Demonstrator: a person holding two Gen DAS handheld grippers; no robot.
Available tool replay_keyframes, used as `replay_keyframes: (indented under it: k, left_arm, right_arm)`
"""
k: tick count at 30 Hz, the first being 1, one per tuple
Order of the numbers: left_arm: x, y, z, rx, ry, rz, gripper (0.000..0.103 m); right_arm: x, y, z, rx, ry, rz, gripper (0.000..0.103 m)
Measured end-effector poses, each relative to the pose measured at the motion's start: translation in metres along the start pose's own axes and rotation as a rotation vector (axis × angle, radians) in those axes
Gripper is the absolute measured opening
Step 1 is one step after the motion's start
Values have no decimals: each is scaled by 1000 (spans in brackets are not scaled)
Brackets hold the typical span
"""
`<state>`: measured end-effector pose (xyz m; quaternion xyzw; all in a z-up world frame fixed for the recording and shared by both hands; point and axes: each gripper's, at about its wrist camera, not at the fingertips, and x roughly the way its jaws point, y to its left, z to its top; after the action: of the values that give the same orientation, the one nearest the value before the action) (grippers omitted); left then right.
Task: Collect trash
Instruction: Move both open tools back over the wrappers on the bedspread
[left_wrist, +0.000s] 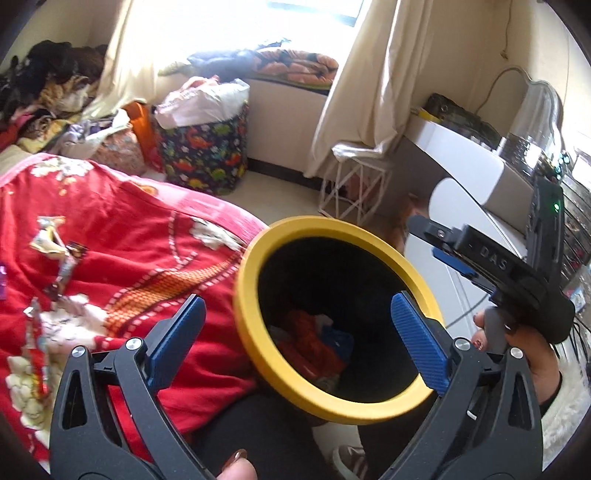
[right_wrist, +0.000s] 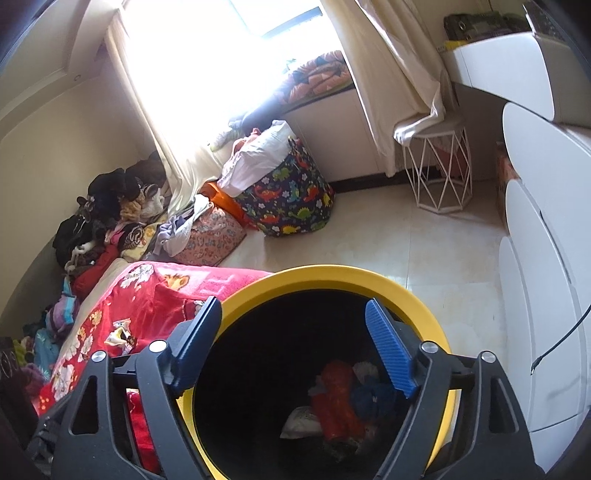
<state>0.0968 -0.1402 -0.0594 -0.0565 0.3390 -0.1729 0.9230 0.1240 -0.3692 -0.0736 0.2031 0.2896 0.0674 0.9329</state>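
Both the left gripper (left_wrist: 295, 328) and right gripper (right_wrist: 291, 347) hover jaws apart, empty, over the yellow-rimmed bin (left_wrist: 251, 258), while the remaining wrappers (left_wrist: 51, 240), probably snack packets, lie left of it on the red blanket (left_wrist: 147, 236), nearer the left gripper.

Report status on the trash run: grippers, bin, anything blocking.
Left gripper open, empty. Right gripper open, empty, over the yellow-rimmed bin. Wrappers already in the bin; more wrappers on the red blanket. Nothing blocking.
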Motion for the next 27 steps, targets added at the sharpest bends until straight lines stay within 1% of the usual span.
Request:
replay_keyframes:
  k: [5, 10, 20, 27]
  left_arm:
    - [-14, 10, 6, -1, -55, 53, 93]
    - [-25, 22, 10, -18, -94, 83, 93]
    - [-47, 57, 19, -67, -159, 160, 93]
    - [-58, 78, 22, -97, -186, 197, 93]
  right_arm:
    - [-5, 9, -1, -34, -33, 9, 82]
    - [-10, 20, -1, -60, -59, 24, 83]
    - [-12, 50, -3, -111, -77, 71, 84]
    - [-13, 72, -7, -152, -76, 98, 85]
